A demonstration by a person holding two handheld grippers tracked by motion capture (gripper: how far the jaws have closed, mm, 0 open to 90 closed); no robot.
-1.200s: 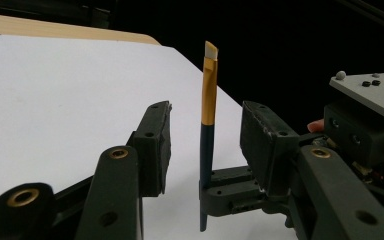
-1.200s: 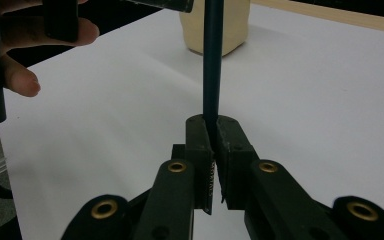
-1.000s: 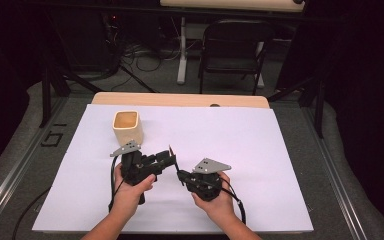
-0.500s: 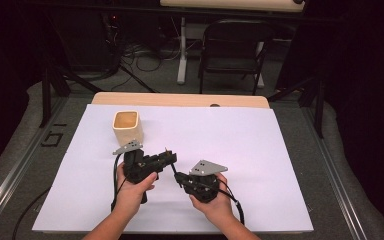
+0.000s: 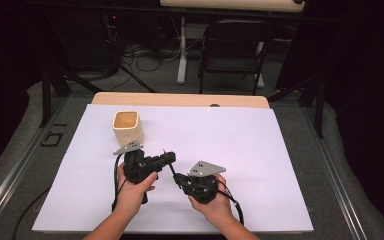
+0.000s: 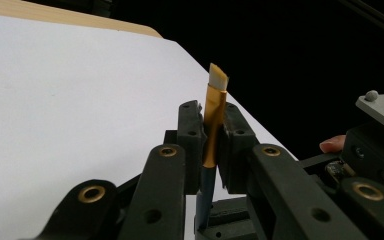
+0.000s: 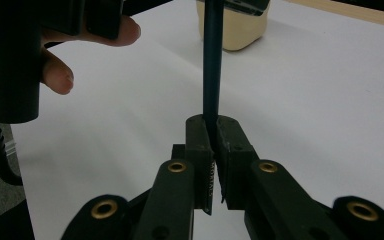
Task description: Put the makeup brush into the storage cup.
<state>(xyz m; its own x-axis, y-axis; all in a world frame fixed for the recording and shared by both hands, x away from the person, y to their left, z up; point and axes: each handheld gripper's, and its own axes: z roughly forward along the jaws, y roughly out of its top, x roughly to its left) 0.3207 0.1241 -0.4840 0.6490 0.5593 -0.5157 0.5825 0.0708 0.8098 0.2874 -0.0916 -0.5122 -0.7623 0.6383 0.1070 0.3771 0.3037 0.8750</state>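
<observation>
Above the unmarked white sheet (image 5: 260, 150), both hand-held grippers (image 6: 211, 131) (image 7: 214, 131) pinch one unlabelled brush (image 6: 214, 115).

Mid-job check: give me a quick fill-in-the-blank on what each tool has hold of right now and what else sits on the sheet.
1. The left tool is shut on the brush at its ____ metal band.
2. The right tool is shut on the brush's dark ____.
3. The cream cup stands ____ on the white sheet.

Missing words: gold; handle; upright
</observation>
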